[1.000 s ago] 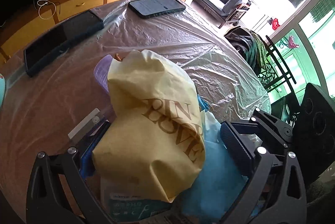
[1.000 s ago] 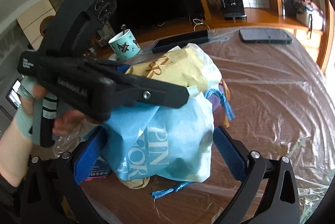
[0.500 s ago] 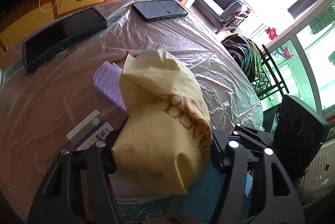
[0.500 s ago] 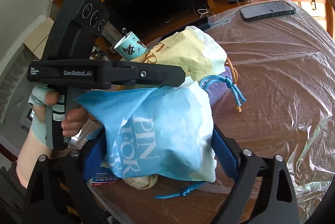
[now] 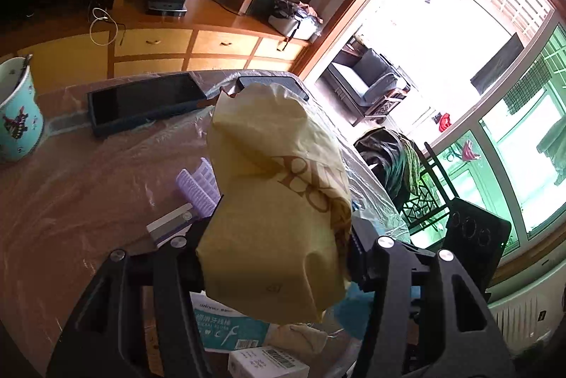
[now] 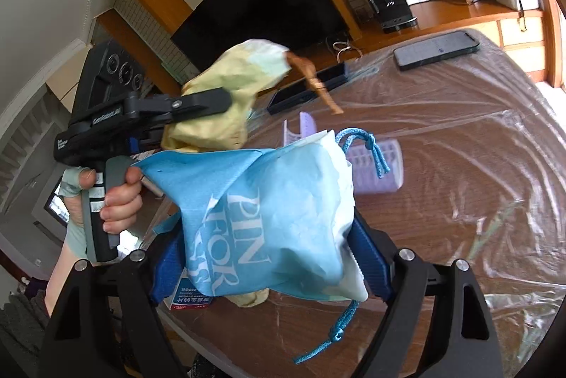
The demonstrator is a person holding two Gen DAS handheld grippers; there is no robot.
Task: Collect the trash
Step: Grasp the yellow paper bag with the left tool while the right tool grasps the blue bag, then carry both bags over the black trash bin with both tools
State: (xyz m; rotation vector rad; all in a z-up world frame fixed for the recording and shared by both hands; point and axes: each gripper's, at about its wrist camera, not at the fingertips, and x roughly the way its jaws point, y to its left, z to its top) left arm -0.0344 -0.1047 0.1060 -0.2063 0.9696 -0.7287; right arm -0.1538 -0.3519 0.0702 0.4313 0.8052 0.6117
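My left gripper (image 5: pixel 276 257) is shut on a crumpled yellow paper bag (image 5: pixel 279 194) with brown lettering and holds it above the table. It also shows in the right wrist view (image 6: pixel 226 95), with a brown handle hanging from it. My right gripper (image 6: pixel 269 265) is shut on a crumpled blue paper bag (image 6: pixel 269 211) with white lettering and blue cord handles, lifted off the table. The left gripper's body (image 6: pixel 141 116) sits to the upper left of the blue bag.
On the plastic-covered round table (image 6: pixel 460 187) lie a purple ribbed item (image 5: pixel 198 187), small boxes and a teal packet (image 5: pixel 226 325), a dark tray (image 5: pixel 145 102), a phone (image 6: pixel 437 49) and a patterned mug (image 5: pixel 16 116). A draped chair (image 5: pixel 392 162) stands beyond the table's edge.
Both grippers have closed on their bags and lifted them off the table. The yellow bag has risen and parted from the blue one, uncovering the purple item beneath.
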